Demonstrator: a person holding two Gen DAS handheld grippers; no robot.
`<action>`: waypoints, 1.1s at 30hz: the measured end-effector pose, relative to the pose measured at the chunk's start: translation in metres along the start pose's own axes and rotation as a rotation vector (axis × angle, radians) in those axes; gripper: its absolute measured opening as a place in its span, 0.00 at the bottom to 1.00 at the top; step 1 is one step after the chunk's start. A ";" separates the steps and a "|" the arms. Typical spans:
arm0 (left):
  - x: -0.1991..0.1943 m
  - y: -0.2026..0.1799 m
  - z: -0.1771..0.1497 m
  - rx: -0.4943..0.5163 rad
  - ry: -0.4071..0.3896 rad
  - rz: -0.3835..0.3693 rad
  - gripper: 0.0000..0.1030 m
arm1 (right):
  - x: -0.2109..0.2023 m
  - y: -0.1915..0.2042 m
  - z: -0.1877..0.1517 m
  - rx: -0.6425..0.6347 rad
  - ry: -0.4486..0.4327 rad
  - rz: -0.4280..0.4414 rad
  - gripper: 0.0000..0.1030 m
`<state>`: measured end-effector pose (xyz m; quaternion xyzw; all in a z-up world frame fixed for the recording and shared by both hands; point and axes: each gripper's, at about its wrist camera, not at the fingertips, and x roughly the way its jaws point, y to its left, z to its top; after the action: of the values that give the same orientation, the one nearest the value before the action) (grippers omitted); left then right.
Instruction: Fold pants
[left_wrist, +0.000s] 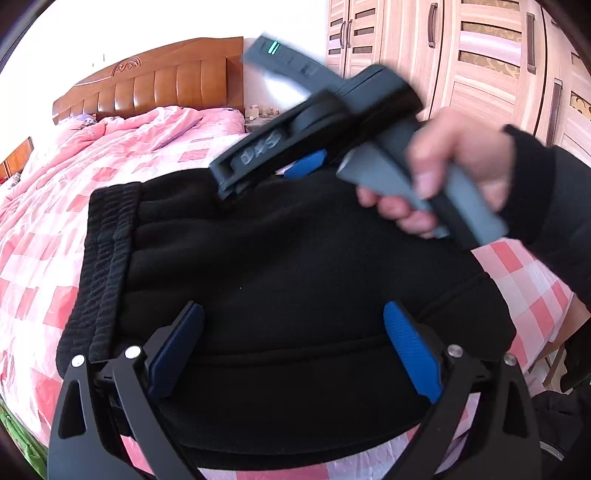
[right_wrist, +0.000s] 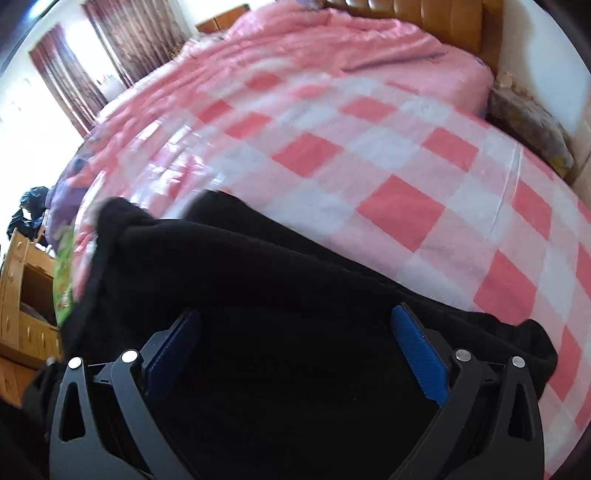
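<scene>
On the pink checked bedspread (right_wrist: 399, 206), black pants (left_wrist: 295, 266) beneath both grippers' spread-apart, empty fingers (left_wrist: 410, 347).

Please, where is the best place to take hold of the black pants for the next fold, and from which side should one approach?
Probably the ribbed waistband of the black pants: it is thick, bunched and raised at the pile's left edge. Approach from the left, over the checked bedcover, with the open left hand-held gripper.

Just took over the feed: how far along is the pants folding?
Done: the black pants lie on the checked bedspread as a compact layered bundle, waistband showing at one end. In hand: nothing gripped; left gripper and right gripper hover open above it. Left: perhaps a final fold or tidying.
</scene>
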<state>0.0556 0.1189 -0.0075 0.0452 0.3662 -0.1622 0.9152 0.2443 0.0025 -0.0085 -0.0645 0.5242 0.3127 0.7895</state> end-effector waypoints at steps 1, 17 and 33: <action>0.000 0.001 0.001 -0.001 -0.001 -0.002 0.95 | 0.001 -0.001 0.002 0.009 -0.001 -0.006 0.96; -0.002 0.001 0.000 -0.009 0.000 0.001 0.95 | -0.011 -0.033 0.006 0.141 -0.120 0.075 0.95; 0.012 0.083 0.106 -0.133 0.032 0.123 0.98 | -0.092 -0.049 -0.085 0.124 -0.271 0.063 0.96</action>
<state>0.1607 0.1723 0.0584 0.0091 0.3872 -0.0804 0.9184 0.1811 -0.1118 0.0225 0.0440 0.4329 0.3101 0.8453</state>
